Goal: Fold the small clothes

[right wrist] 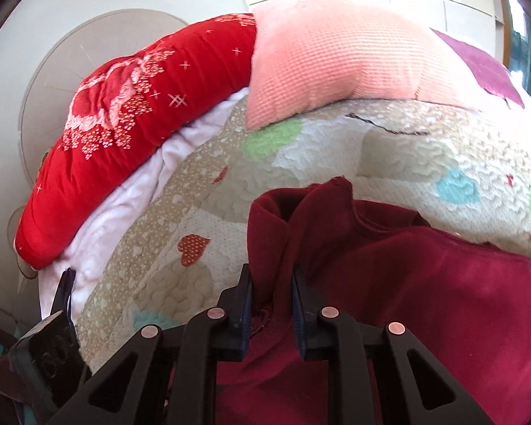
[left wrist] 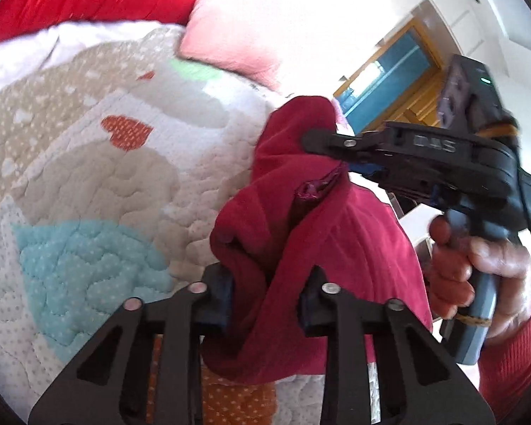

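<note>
Garment first: one dark red garment (left wrist: 301, 248), soft and bunched, hangs lifted above a bed, gripped at two separate places by two handheld grippers. In the left wrist view, the left gripper (left wrist: 267, 295) has its two black fingers closed narrowly on a thick fold at the garment's lower edge, cloth bulging out above and below the pinch. In the same view the right gripper (left wrist: 327, 150) comes in from the right side and clamps the top of the garment, its fingers pressed together on a gathered peak of fabric; one bare hand (left wrist: 478, 269), in a red sleeve, wraps the grey handle beneath it. In the right wrist view, the right gripper (right wrist: 270, 301) shows two fingers with dark blue pads, close together with a ridge of the red cloth (right wrist: 389, 283) squeezed between them, the rest of the fabric spreading off to the right. Beneath the garment lies one quilted bedspread (right wrist: 318, 163), pale, patterned with hearts in orange, green and turquoise. On the far side of the bed rest two cushions touching each other: one pink ribbed pillow (right wrist: 336, 56) and one long red pillow (right wrist: 124, 131) with white floral print. One white sheet (right wrist: 124, 205) shows under the red pillow.
</note>
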